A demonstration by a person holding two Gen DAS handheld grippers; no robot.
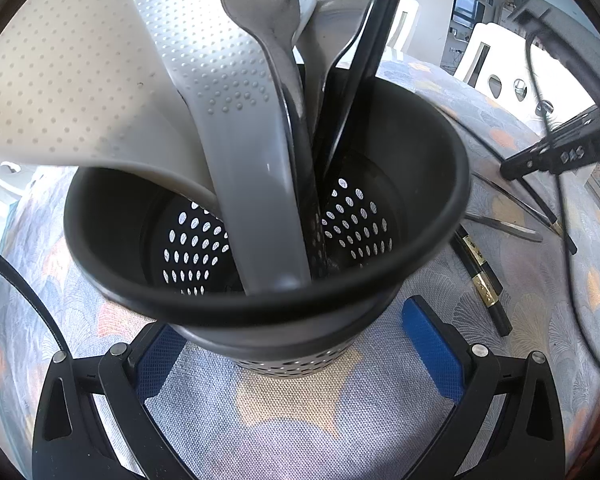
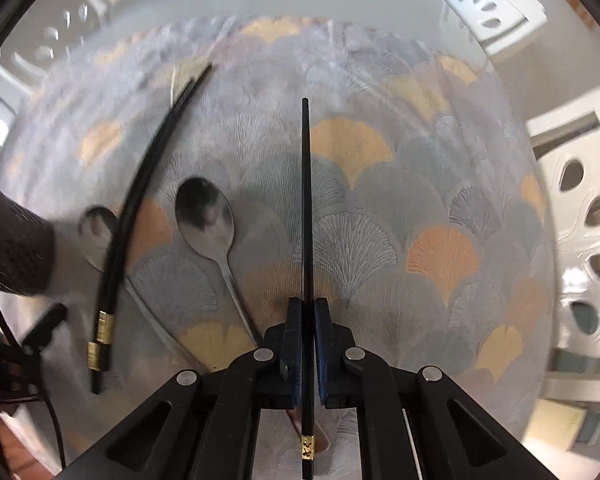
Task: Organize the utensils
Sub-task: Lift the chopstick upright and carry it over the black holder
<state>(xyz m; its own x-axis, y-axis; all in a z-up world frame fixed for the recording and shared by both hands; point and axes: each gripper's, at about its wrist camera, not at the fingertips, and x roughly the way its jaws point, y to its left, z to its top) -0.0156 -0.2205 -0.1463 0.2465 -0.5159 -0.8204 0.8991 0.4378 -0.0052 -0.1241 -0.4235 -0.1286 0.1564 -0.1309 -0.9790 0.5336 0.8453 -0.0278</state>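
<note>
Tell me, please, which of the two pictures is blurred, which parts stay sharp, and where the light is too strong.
Right wrist view: the tablecloth, spoon and lying chopsticks are motion-blurred, while the right gripper and its clamped chopstick stay sharp. Left wrist view: mostly crisp; the utensil holder bulges from fisheye distortion, and the window area behind is overexposed.

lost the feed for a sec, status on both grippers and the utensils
Right gripper shut on one black chopstick. Left gripper open around the holder, pads clear. Two spoons and chopstick pair still on cloth. Nothing blocking.
</note>
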